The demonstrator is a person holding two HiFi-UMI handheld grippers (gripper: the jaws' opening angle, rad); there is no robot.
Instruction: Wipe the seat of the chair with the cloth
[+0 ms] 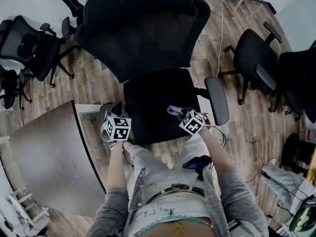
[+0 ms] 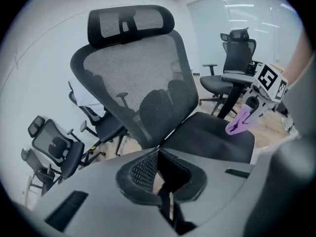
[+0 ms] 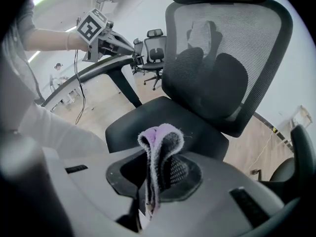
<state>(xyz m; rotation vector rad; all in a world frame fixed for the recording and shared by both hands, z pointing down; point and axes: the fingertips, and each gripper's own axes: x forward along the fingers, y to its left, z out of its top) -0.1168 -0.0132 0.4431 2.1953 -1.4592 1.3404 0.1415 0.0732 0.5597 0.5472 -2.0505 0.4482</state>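
The purple cloth (image 3: 159, 149) is folded into a loop and pinched at its lower end by the tongs of the right gripper (image 3: 157, 169). The fold stands up out of them, and its long axis runs along the tongs toward the mesh backrest (image 3: 222, 68). In the head view the cloth sticks out toward the upper left from that gripper, just right of the frame's middle, over the right front part of the black seat (image 1: 148, 107). From the left gripper view it slants down and left above the seat's right edge; whether it touches the cushion cannot be told.

The left gripper (image 1: 111, 110) sits at the seat's left edge. Its tongs are pressed together with nothing between them, and they aim at the foot of the backrest. A grey armrest (image 1: 217, 100) flanks the seat on the right.

Pale wood-plank floor (image 1: 98, 83) lies all around. A bare grey surface (image 1: 44, 152) fills the lower left of the head view. Other black office chairs (image 1: 256, 63) stand at the upper left and right, against a white wall (image 2: 44, 48).
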